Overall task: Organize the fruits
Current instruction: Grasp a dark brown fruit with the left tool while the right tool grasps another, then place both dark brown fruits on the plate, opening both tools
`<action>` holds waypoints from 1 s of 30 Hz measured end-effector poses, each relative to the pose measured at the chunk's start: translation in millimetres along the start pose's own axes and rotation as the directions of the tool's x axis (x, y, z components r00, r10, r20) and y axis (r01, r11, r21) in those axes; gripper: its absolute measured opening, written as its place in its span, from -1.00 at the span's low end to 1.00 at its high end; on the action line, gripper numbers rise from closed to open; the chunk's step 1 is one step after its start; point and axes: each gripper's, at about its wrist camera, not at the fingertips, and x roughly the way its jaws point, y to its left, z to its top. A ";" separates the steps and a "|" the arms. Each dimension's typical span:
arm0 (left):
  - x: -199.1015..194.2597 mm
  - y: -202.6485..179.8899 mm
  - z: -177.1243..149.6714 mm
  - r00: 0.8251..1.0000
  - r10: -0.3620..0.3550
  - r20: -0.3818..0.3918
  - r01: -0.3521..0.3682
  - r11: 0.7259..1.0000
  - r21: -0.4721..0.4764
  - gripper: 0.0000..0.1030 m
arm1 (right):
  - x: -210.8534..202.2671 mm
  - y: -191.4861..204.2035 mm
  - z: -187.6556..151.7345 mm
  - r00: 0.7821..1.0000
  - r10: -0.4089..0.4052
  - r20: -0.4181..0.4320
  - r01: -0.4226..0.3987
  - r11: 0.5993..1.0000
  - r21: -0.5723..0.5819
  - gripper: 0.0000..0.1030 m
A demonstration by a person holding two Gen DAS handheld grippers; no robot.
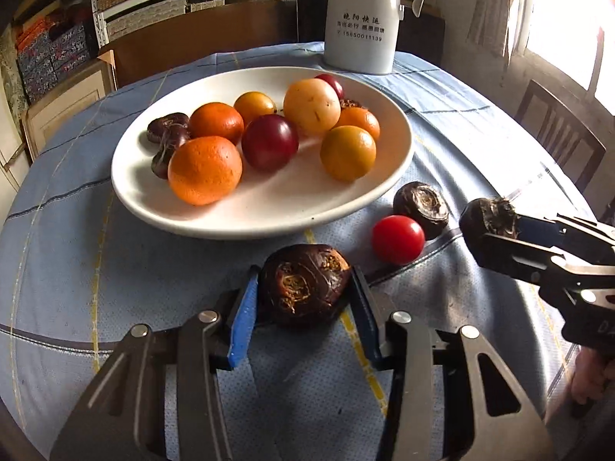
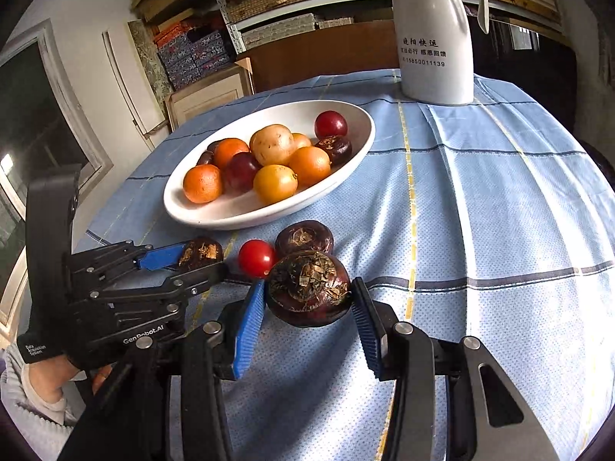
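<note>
The left gripper pinches a dark water chestnut between its blue pads, jaws pressed to its sides. The right gripper likewise clamps a second chestnut, its flaky top facing the camera. In the right wrist view the left gripper's body reads "GenRobot.AI" and "Data Acquisition System".

Just ahead of the right jaws lie a red tomato and a loose chestnut, touching each other on the blue checked cloth. Beyond them sits a white plate holding oranges, yellow fruit, dark red plums and more chestnuts. Further ahead, past the plate, stands a white jug printed with Chinese characters and the number 15850011139. Shelves of boxes fill the background.
</note>
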 end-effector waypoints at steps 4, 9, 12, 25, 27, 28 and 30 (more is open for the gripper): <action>-26.2 5.9 1.7 0.996 -0.024 0.081 0.026 0.999 -0.024 -0.15 | -7.5 -1.7 7.5 0.998 0.025 0.049 -0.026 0.999 0.028 -0.10; -46.4 31.5 28.0 0.986 -0.010 0.166 0.025 0.996 -0.089 -0.15 | -2.1 6.7 49.8 0.997 0.003 0.080 -0.003 1.000 -0.006 -0.11; -43.8 49.3 50.1 0.981 0.040 0.190 -0.017 0.992 -0.124 -0.15 | 14.0 10.0 78.6 0.995 -0.008 0.098 0.008 1.000 0.000 -0.11; -12.4 87.8 69.9 0.979 0.041 0.199 0.006 0.973 -0.232 0.73 | 59.0 -17.4 112.3 0.988 0.105 0.116 -0.120 0.983 0.138 0.17; -17.1 83.2 61.4 0.978 0.063 0.200 -0.017 0.974 -0.225 0.85 | 53.6 -16.6 102.6 0.990 0.089 0.107 -0.102 0.987 0.124 0.22; -20.5 79.4 55.2 0.976 0.081 0.202 -0.035 0.975 -0.219 0.87 | 51.8 -16.3 98.8 0.991 0.082 0.104 -0.095 0.988 0.120 0.23; -25.8 73.2 47.8 0.973 0.098 0.208 -0.054 0.977 -0.208 0.87 | 46.9 -12.7 89.8 0.993 0.063 0.097 -0.072 0.993 0.097 0.24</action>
